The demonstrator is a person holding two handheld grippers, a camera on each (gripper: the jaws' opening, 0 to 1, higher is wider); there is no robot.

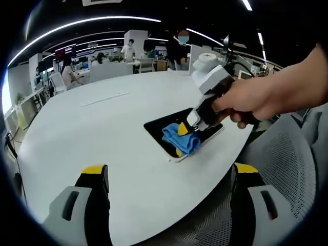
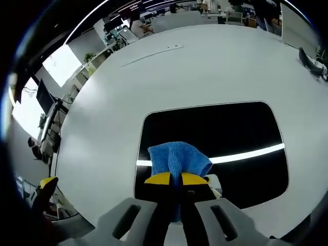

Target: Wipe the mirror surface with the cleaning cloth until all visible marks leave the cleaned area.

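Observation:
A dark rectangular mirror (image 2: 215, 133) lies flat on the white table (image 2: 205, 61) and reflects a ceiling light strip. My right gripper (image 2: 177, 179) is shut on a blue cleaning cloth (image 2: 177, 159), which presses on the mirror's near left part. In the left gripper view, the right gripper (image 1: 184, 136), held by a person's hand (image 1: 256, 97), pins the blue cloth (image 1: 182, 138) onto the mirror (image 1: 159, 128) near the table's right edge. My left gripper (image 1: 169, 177) hovers open above the table, short of the mirror, with nothing between its yellow-tipped jaws.
A long thin strip (image 1: 105, 98) lies on the table farther back. A grey mesh chair (image 1: 287, 154) stands at the table's right edge. People, desks and chairs (image 1: 128, 54) fill the office behind. A dark object (image 2: 310, 60) rests at the table's far right.

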